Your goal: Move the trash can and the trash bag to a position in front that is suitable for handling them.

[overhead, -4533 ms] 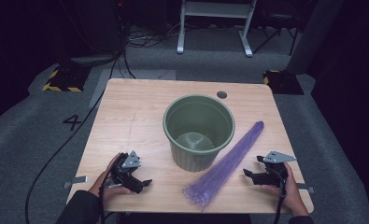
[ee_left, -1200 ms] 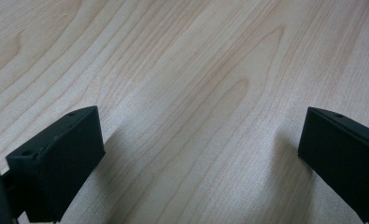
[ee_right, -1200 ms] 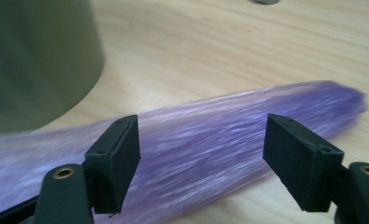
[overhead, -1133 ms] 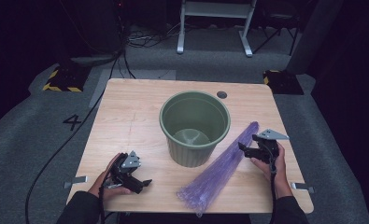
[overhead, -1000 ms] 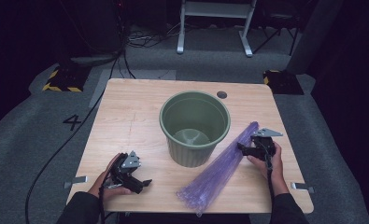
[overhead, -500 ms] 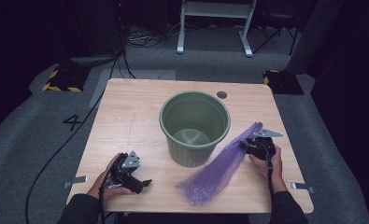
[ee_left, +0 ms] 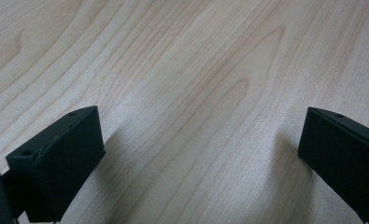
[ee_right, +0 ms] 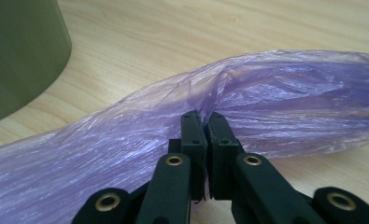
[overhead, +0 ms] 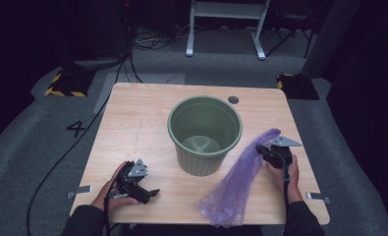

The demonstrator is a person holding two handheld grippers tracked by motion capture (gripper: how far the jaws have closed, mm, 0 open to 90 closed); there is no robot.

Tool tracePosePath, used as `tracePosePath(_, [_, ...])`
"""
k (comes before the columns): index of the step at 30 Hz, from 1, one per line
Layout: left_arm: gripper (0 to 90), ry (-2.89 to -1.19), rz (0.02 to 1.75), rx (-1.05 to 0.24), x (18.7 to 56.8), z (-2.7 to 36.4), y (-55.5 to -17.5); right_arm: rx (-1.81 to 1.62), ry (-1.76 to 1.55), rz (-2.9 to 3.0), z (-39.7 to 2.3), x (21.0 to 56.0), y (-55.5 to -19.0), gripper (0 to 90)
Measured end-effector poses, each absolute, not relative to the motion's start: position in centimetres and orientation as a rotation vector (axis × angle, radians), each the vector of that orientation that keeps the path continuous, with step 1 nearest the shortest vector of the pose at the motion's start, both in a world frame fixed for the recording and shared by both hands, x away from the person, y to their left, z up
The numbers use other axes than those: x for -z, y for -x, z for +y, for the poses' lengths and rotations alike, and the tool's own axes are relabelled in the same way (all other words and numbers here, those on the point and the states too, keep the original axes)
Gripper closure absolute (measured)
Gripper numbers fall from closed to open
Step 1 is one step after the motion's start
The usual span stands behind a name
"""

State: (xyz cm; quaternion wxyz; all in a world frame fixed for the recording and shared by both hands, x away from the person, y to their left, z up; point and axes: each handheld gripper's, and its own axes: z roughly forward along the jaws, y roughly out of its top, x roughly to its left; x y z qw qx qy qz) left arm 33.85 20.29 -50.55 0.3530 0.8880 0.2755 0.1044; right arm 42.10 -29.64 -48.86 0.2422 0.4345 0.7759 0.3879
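Right gripper [ee_right: 204,122] has moved in, now clamped on purple bag [overhead: 240,174] beside bin [overhead: 205,132]; left gripper [overhead: 141,189] idle, jaws apart.

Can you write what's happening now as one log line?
right gripper: shut on purple bag | left gripper: open, on table | green bin: empty

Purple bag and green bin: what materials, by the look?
Purple bag: thin translucent plastic film, glossy, finely creased, wood grain showing faintly through. Green bin: probably moulded plastic, matte, with vertical ribs on its wall. Right gripper pinches the film.
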Motion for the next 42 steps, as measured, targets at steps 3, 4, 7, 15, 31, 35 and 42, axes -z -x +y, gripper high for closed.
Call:
tracePosePath(3, [0.0, -2.298, 0.712, -0.269, 50.5, 20.3, -33.9, -1.067, -1.168, 2.079, -29.6, 48.1, -41.8, 87.7])
tracePosePath(4, [0.0, -2.298, 0.711, -0.270, 50.5, 20.3, -33.9, -1.071, -1.167, 2.068, -29.6, 47.9, -41.8, 87.7])
tracePosePath(7, [0.0, -2.294, 0.718, -0.274, 50.5, 20.2, -33.8, -1.069, -1.162, 2.053, -29.6, 47.6, -41.9, 87.8])
tracePosePath(15, [16.0, -2.271, 0.743, -0.283, 50.2, 19.7, -33.5, -1.033, -1.178, 2.048, -29.7, 47.8, -42.3, 86.9])
tracePosePath(31, [14.6, -2.282, 0.689, -0.264, 50.3, 19.1, -33.2, -1.000, -1.185, 2.137, -30.0, 47.3, -40.8, 31.3])
tracePosePath(35, [13.0, -2.270, 0.679, -0.267, 50.4, 19.2, -33.2, -1.055, -1.115, 2.225, -30.0, 46.8, -38.9, 32.2])
tracePosePath(42, [13.0, -2.270, 0.682, -0.269, 50.4, 19.2, -33.1, -1.088, -0.955, 2.379, -28.4, 47.6, -35.9, 32.8])
